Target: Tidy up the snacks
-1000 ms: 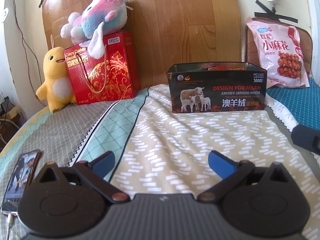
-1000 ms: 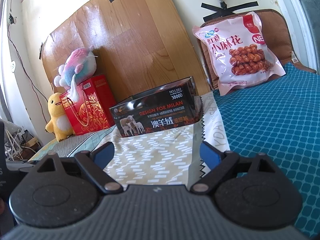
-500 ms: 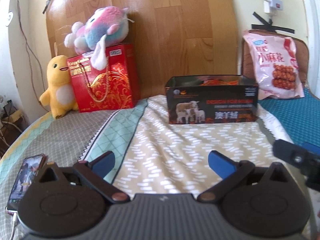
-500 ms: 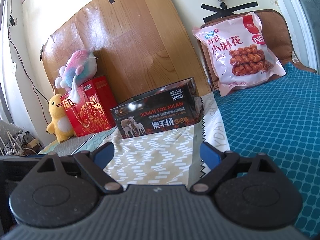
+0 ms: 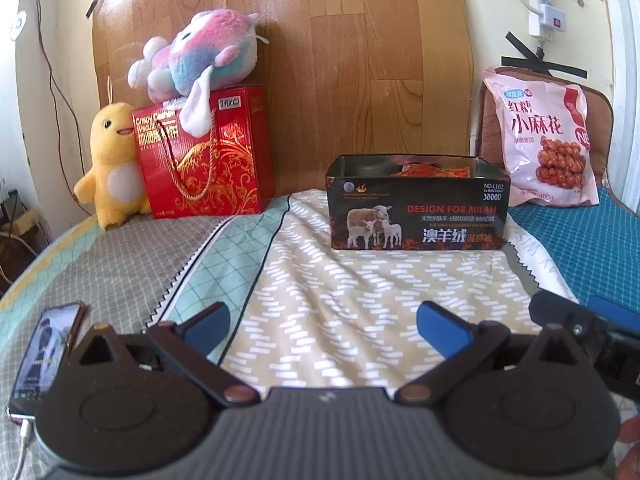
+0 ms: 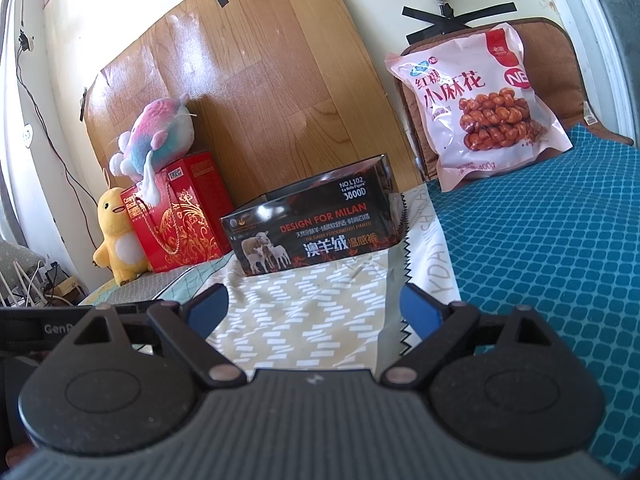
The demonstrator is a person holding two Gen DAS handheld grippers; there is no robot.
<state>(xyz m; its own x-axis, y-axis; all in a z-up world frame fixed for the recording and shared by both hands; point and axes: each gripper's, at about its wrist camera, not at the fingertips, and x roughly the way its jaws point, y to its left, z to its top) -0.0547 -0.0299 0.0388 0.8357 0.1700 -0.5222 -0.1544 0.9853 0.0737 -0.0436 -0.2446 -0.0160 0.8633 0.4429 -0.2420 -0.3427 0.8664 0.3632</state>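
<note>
A black open box (image 5: pixel 418 208) printed "DESIGN FOR MILAN" stands on the bed, with orange snack packets (image 5: pixel 434 171) showing inside. It also shows in the right wrist view (image 6: pixel 316 224). A pink bag of fried twists (image 5: pixel 544 140) leans on a brown cushion at the back right; it also shows in the right wrist view (image 6: pixel 480 100). My left gripper (image 5: pixel 322 322) is open and empty, well short of the box. My right gripper (image 6: pixel 314 304) is open and empty, also short of the box; it shows at the right edge of the left wrist view (image 5: pixel 592 332).
A red gift box (image 5: pixel 204 160) with a pink-blue plush (image 5: pixel 196 60) on top and a yellow plush (image 5: pixel 112 164) stand at the back left. A phone (image 5: pixel 44 354) on a cable lies at the front left. A wooden board (image 5: pixel 320 60) backs the bed.
My left gripper has drawn back and risen, so the box looks smaller and farther. My right gripper has drawn back slightly and now shows more at the left view's right edge.
</note>
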